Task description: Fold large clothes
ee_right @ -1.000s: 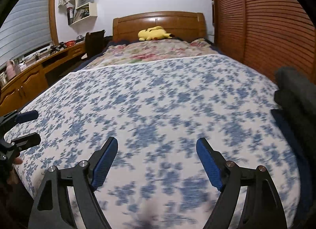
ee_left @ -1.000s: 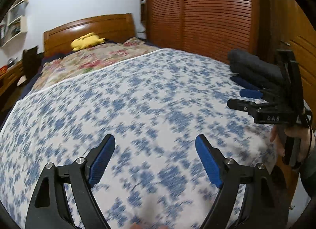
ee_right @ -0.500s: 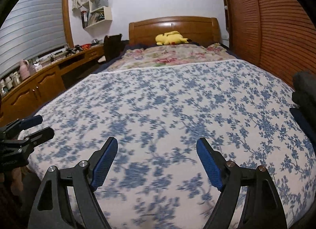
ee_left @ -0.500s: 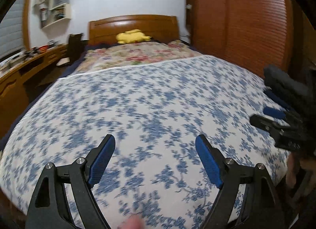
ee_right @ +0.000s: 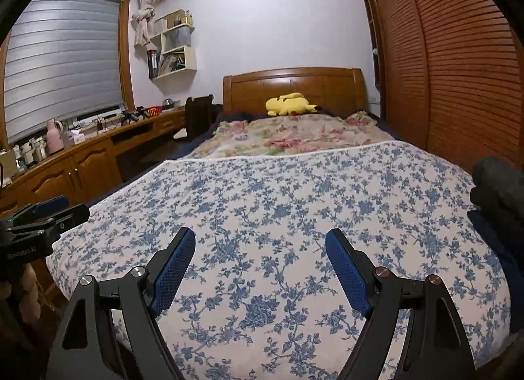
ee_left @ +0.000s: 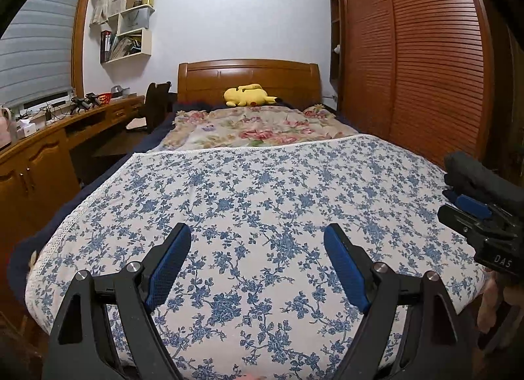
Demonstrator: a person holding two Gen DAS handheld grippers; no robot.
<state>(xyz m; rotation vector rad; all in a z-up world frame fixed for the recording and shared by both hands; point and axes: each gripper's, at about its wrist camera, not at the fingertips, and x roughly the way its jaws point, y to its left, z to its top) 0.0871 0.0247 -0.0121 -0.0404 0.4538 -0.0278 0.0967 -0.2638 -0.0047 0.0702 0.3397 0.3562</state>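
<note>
**Both hand-held grippers empty above the bed**

The left hand-held gripper [ee_left: 257,244] hovers with jaws spread wide, nothing between them, above the white bedspread with blue flowers [ee_left: 262,190]. The right hand-held gripper [ee_right: 260,247] is gaping and empty too. The folded dark grey clothes [ee_right: 501,190] sit piled at the bed's right edge (beside the slatted wooden wardrobe [ee_right: 458,62]). A yellow plush toy [ee_left: 249,96] lies by the headboard.
</note>
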